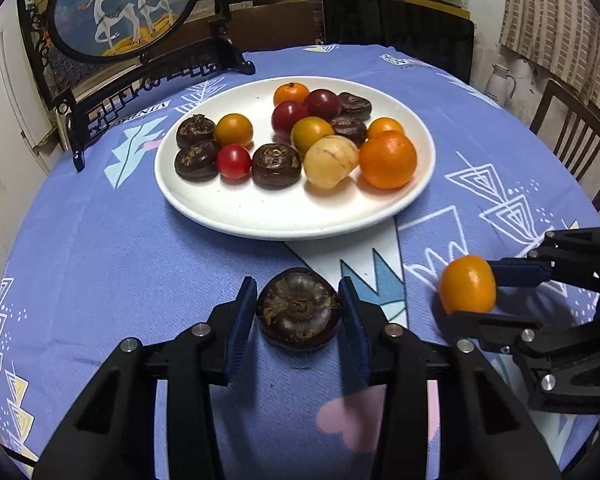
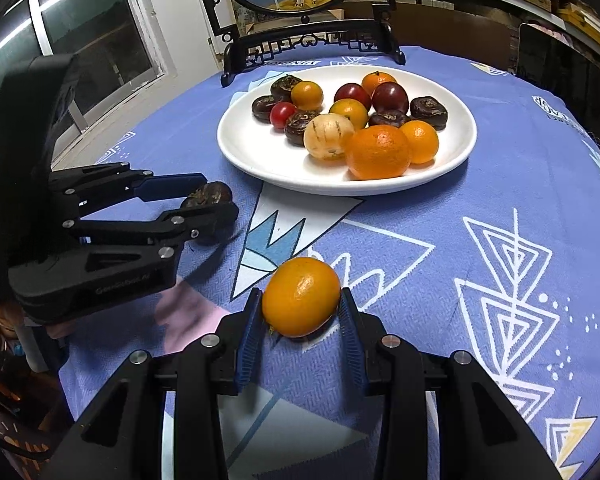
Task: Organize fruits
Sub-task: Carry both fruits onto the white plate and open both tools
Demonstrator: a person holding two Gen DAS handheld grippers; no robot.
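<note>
Jaws first: left gripper (image 1: 298,312) is clamped on a dark brown water chestnut (image 1: 298,312), blue pads pressed to both its sides; the chestnut sits on the desk (image 1: 100,260), stem scar up. No earlier view to compare, so that's all on the left.

Right gripper (image 2: 301,306) is clenched on a small orange citrus (image 2: 301,296), pads against its left and right flanks. From the left wrist view the citrus looks just clear of the cloth or barely on it; can't tell which.

Both grippers are side by side at the near edge of the desk, left one to the left, pointing steeply down toward the plate.

White plate (image 1: 260,216) sits mid-desk, beyond both grippers, well apart from the held fruits. On it:
- big orange (image 1: 388,159) at the near right, touching a pale yellow striped fruit (image 1: 330,162)
- several more dark water chestnuts, three in the left cluster, two at the back right
- small red tomato (image 1: 233,161) in the left cluster
- two darker red round fruits near the back, next to a small orange one
- a few yellow-orange round fruits scattered between

Desk is covered by a blue cloth with white geometric print. A dark framed round deer panel (image 1: 120,4) stands behind the plate, at the far left.
</note>
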